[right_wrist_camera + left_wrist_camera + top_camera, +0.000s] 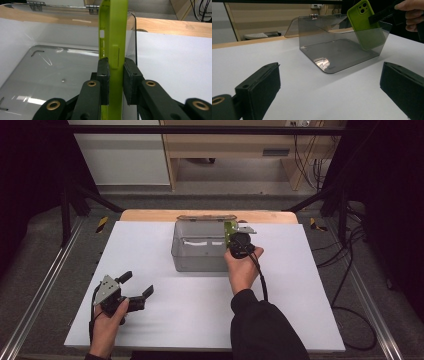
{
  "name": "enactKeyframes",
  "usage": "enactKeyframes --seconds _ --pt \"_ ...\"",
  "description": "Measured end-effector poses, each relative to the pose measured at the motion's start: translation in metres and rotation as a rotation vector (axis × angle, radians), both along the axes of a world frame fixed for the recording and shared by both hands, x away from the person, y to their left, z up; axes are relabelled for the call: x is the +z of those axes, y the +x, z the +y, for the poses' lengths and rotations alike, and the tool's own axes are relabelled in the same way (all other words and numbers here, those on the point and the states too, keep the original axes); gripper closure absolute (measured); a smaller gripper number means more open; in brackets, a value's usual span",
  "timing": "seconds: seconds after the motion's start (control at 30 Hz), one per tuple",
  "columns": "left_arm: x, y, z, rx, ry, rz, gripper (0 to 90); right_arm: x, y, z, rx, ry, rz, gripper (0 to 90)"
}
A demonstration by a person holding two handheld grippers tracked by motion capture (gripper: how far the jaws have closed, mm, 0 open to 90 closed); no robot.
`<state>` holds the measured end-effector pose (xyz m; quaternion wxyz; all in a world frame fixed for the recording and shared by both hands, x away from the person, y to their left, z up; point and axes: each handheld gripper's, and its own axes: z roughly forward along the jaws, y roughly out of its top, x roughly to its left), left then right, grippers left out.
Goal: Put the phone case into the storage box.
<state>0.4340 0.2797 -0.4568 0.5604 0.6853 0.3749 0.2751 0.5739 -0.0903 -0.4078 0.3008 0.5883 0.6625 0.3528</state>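
The lime-green soft plastic phone case (pixel 112 37) is clamped edge-on between the black pads of the right gripper (pixel 115 75) and is held upright at the right-hand wall of the smoky transparent plastic box (pixel 200 251), whose hinged lid is folded open toward the far edge of the tabletop. From the left gripper view the lower part of the case (pixel 367 30) is seen through the tinted wall, so it is judged to have been brought partly inside the box, while its upper end with the camera cut-out stands above the rim. The picking up and carrying can thus be taken as done; what appears to be left is the lowering onto the bare box floor, the release, and perhaps the closing of the lid. Whether the case touches the wall cannot be told. The box stands near the middle of the far edge of the white tabletop (pixel 165 315). The right hand (pixel 242 267) is stretched forward from a dark sleeve, with its gripper (pixel 235 237) pointed forward and down over the box's right side. The left gripper (pixel 135 290) is held low near the near left corner of the tabletop, well apart from the box, its jaws spread wide with nothing between them and aimed toward the box.
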Motion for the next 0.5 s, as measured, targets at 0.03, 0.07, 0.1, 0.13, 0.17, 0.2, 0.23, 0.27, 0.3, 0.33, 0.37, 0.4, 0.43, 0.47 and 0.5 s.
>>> enactKeyframes --seconds 0.03,0.07,0.1,0.13,0.17,0.2,0.23,0.27,0.3,0.33,0.37,0.4,0.43,0.47,0.5 --pt "0.0000 0.0000 0.0000 0.000 0.000 0.000 2.8 0.0000 0.0000 0.0000 0.000 0.000 0.000 77.2" --pt "0.0000 0.0000 -0.0001 0.000 0.000 0.000 2.8 0.0000 0.0000 -0.0001 0.000 0.001 0.000 77.1" --pt "0.0000 0.0000 -0.0001 0.000 0.001 0.000 2.8 0.0001 0.0002 -0.0002 0.000 0.001 0.001 77.2" --pt "0.0000 0.0000 -0.0001 0.000 0.001 0.000 2.8 0.0001 0.0003 -0.0003 0.001 0.001 0.001 77.2" --pt "0.0000 0.0000 -0.0001 0.000 0.001 0.000 2.8 0.0001 0.0004 -0.0003 0.000 0.003 0.002 77.2" --pt "0.0000 0.0000 -0.0001 0.000 0.001 0.000 2.8 0.0001 0.0004 -0.0003 0.000 0.003 0.002 77.2" --pt "0.0000 0.0000 -0.0001 -0.001 0.001 0.000 2.8 0.0001 0.0007 -0.0006 0.001 0.004 0.003 77.1" --pt "-0.0001 0.0001 -0.0002 -0.001 0.002 0.000 2.8 0.0001 0.0007 -0.0006 0.001 0.004 0.003 77.1" --pt "-0.0001 0.0001 -0.0005 0.000 -0.001 0.001 2.8 0.0001 0.0009 -0.0006 0.001 0.004 0.003 77.1" --pt "-0.0001 0.0001 -0.0006 -0.001 -0.001 0.001 2.8 0.0001 0.0011 -0.0008 0.001 0.005 0.003 77.1" --pt "-0.0002 0.0001 -0.0007 -0.001 0.000 0.001 2.8 0.0001 0.0017 -0.0008 0.003 0.006 0.003 77.1" --pt "-0.0002 0.0001 -0.0008 -0.002 0.001 0.002 2.8 0.0001 0.0017 -0.0008 0.003 0.006 0.003 77.1" --pt "-0.0002 0.0001 -0.0009 -0.002 0.001 0.002 2.8 0.0001 0.0020 -0.0009 0.003 0.007 0.003 77.1" --pt "-0.0002 0.0000 -0.0010 -0.003 0.001 0.002 2.8 0.0001 0.0024 -0.0009 0.003 0.008 0.003 77.1" --pt "-0.0002 0.0000 -0.0010 -0.003 0.001 0.002 2.8 0.0001 0.0026 -0.0008 0.003 0.009 0.004 77.1"
